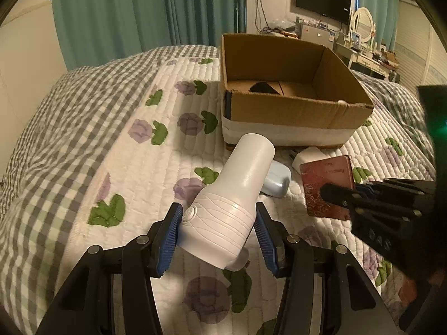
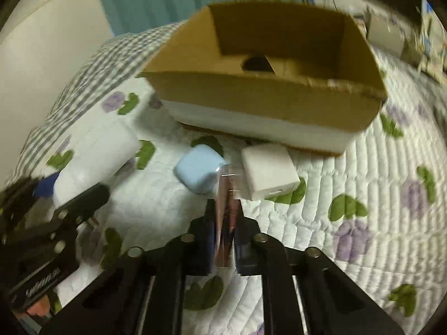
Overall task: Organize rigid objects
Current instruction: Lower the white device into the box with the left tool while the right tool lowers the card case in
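Observation:
My left gripper (image 1: 218,222) is shut on a white flashlight-shaped device (image 1: 234,195) and holds it above the quilt, nose toward the open cardboard box (image 1: 293,109). My right gripper (image 2: 225,212) is shut on a thin reddish-brown booklet (image 2: 225,215), seen edge-on; in the left wrist view the booklet (image 1: 327,181) shows flat with the right gripper (image 1: 346,192) on its right edge. A light blue case (image 2: 197,169) and a white square block (image 2: 268,170) lie on the quilt in front of the box. The left gripper and the white device (image 2: 97,153) show at the left of the right wrist view.
The box (image 2: 265,97) sits on a quilted bed cover (image 1: 139,167) with purple flowers; a dark object (image 1: 262,87) lies inside it. Teal curtains (image 1: 139,8) hang behind. A desk with a monitor (image 1: 324,0) stands at the far right.

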`<state>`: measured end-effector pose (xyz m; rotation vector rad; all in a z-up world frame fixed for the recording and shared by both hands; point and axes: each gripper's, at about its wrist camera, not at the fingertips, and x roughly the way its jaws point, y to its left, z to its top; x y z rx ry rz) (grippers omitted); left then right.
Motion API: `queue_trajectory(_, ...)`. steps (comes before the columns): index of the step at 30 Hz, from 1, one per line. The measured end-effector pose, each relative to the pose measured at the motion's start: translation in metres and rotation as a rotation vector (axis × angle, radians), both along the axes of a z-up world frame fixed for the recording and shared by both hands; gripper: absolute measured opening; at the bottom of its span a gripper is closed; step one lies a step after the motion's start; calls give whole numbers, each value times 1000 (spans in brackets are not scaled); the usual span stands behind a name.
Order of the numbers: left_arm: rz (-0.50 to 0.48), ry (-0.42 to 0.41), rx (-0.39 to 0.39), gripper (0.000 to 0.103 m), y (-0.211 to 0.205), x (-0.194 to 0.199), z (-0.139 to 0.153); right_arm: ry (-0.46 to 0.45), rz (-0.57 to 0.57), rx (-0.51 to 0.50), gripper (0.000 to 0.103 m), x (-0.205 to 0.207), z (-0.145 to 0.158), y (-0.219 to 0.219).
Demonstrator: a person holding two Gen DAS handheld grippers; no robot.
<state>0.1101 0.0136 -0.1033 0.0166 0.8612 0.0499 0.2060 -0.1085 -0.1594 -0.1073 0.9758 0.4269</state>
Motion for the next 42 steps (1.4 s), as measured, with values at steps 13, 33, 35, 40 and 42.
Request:
queue_trajectory(13, -37, -128, -17, 53, -11, 1, 72, -246, 16, -40, 10, -22, 109, -20)
queue_trajectory(33, -34, -127, -48, 53, -30, 164, 62, -302, -72, -24, 10, 111, 140, -60)
queue_trajectory(35, -37, -111, -35, 53, -33, 171, 50, -285, -68, -26, 10, 118, 128, -60)
queue_trajectory(40, -52, -120, -20, 60, -38, 176, 37, -266, -58, -29, 10, 130, 105, -61)
queue_trajectory(42, -70, -130, -35, 73, -40, 174, 36, -263, -53, -17, 10, 130, 101, -63)
